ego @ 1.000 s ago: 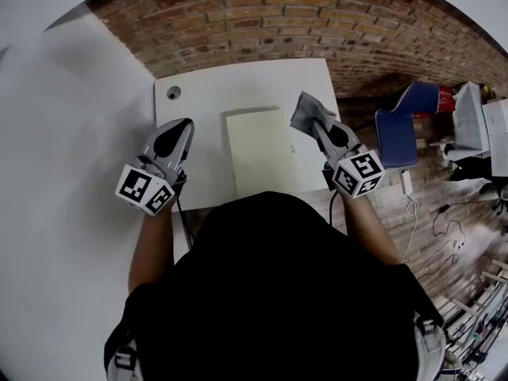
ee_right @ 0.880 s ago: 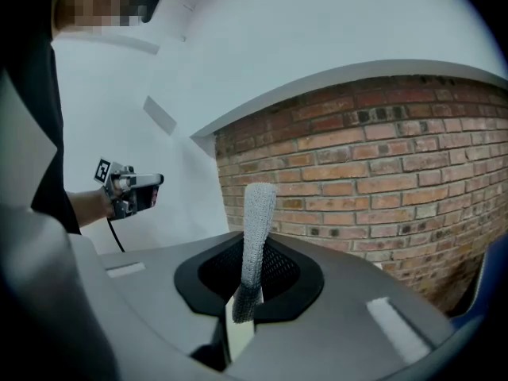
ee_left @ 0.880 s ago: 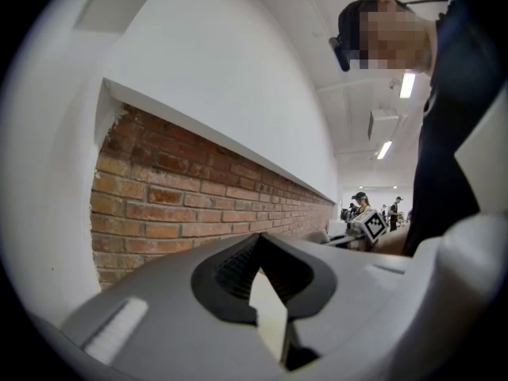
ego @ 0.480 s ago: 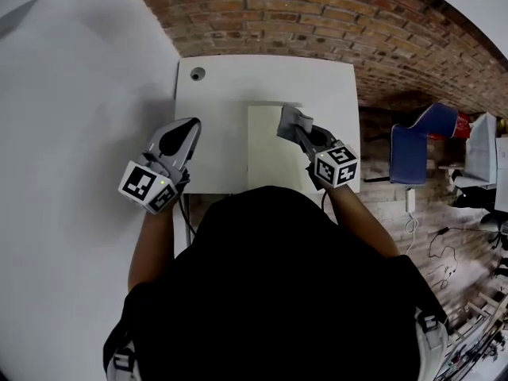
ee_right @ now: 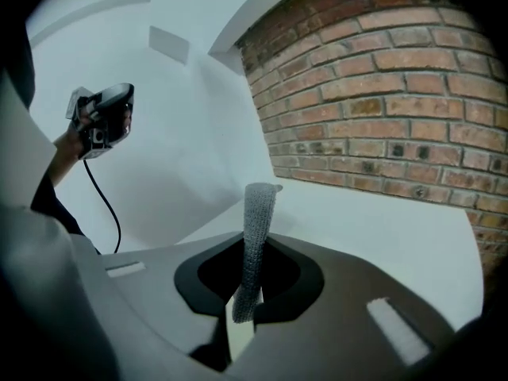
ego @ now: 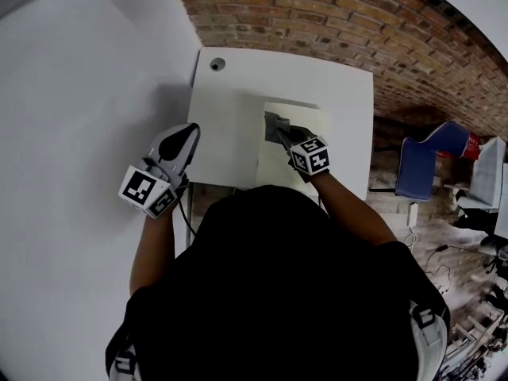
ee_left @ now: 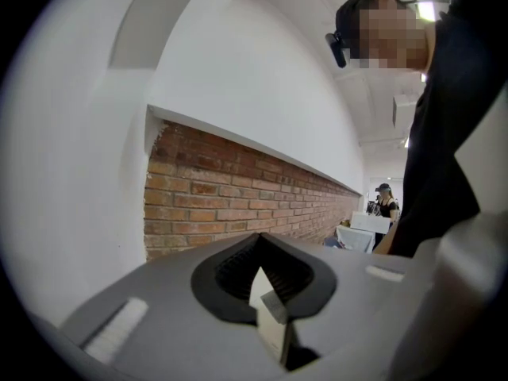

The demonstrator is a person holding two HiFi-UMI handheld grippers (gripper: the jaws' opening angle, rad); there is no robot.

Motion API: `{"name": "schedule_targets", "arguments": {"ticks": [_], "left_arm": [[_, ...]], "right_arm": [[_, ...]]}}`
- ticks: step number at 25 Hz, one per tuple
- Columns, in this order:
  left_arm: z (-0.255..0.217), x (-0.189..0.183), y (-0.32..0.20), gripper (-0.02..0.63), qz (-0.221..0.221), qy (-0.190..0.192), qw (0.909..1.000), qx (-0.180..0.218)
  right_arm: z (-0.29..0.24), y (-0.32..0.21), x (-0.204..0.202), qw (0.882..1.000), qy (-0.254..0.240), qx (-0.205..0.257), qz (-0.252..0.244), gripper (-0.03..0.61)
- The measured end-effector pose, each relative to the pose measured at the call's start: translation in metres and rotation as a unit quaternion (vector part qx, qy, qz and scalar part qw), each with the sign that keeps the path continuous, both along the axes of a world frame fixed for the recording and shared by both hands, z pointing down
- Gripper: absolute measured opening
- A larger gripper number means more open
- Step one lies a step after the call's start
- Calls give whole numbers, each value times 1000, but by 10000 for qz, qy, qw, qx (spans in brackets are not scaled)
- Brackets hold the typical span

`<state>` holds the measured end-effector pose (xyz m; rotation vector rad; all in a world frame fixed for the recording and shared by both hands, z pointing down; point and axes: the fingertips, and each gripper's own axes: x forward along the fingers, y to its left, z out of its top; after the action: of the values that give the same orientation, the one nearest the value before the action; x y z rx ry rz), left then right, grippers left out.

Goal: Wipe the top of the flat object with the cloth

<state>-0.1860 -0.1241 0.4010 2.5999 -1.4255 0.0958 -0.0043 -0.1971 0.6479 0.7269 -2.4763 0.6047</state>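
A cream flat object lies on the white table. My right gripper is over its left part, shut on a grey cloth. In the right gripper view the cloth stands up as a narrow knitted strip pinched between the jaws of the right gripper. My left gripper hangs off the table's left edge, away from the flat object. In its own view the left gripper has its jaws together with nothing between them. The left gripper also shows far left in the right gripper view.
A round cable hole sits in the table's far left corner. Brick lies beyond the table and a white wall to its left. A blue chair and cluttered gear stand at the right.
My right gripper has carried the cloth leftward, from beside the flat object's right edge to over its left part. The left gripper stayed beside the table's left edge.
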Motion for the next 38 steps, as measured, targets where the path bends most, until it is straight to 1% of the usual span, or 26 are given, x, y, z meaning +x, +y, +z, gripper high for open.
{"name": "schedule_targets", "arguments": {"ticks": [9, 15, 19, 23, 28, 30, 38], "left_arm": [[7, -20, 19, 2, -310, -68, 9993, -187], [8, -35, 29, 2, -551, -93, 9980, -279], [8, -44, 32, 2, -691, -84, 9971, -294], [8, -42, 34, 2, -613, -148, 9974, -347], [10, -37, 34, 2, -593, -105, 9975, -369], [10, -36, 32, 2, -590, -142, 9973, -417], [13, -35, 25, 2, -535, -104, 9977, -412]], "right_arm": [[45, -11, -31, 9987, 302, -378, -185, 9], [72, -12, -42, 9964, 549, -542, -350, 9], [82, -15, -46, 9952, 697, -530, -439, 9], [91, -18, -45, 9938, 821, -570, -483, 9], [100, -20, -40, 9933, 871, -674, -353, 9], [101, -21, -38, 9932, 884, -675, -336, 9], [107, -29, -17, 9919, 1051, -694, -147, 9]]}}
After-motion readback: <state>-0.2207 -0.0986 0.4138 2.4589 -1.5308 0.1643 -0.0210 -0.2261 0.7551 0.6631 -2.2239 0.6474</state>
